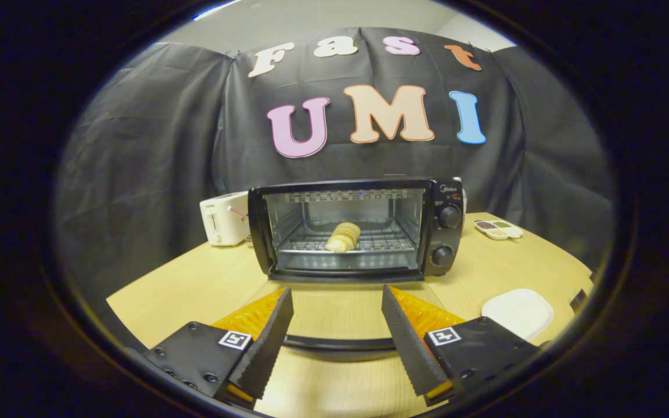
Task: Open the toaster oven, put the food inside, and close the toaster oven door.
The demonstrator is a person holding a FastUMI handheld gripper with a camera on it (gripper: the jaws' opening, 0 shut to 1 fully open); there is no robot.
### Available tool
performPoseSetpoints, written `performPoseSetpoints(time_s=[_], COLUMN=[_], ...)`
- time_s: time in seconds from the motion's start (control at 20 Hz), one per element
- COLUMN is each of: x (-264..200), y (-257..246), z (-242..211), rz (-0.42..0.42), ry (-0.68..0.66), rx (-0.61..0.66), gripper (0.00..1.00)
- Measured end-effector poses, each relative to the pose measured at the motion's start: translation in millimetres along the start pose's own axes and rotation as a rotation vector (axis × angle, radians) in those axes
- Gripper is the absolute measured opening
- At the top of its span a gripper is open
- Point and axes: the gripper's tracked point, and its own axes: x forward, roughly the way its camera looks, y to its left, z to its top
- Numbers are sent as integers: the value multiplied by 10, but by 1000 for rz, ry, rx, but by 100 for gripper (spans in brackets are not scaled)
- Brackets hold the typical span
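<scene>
On the desk [195, 284] the oven [358, 229] stands open, bread [343, 237] on its rack; the claw [337, 325] gapes wide, empty.

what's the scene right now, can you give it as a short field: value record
gripper: gripper open, fingers apart, holding nothing
oven door: toaster oven is open, door folded down flat toward the fingers, its handle edge between them
food: bread roll lies on the wire rack inside the oven, beyond the fingers
oven knobs: two, on the panel beside the cavity
behind oven: white toaster
on table: white plate near one finger; small divided dish farther back
surface: wooden table
left to do: close the door
</scene>
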Motion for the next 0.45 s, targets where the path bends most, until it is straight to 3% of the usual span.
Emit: performPoseSetpoints(time_s=[0.45], x=[-158], y=[64], z=[-553], rz=[-28], ry=[50], rx=[-60], gripper=[94])
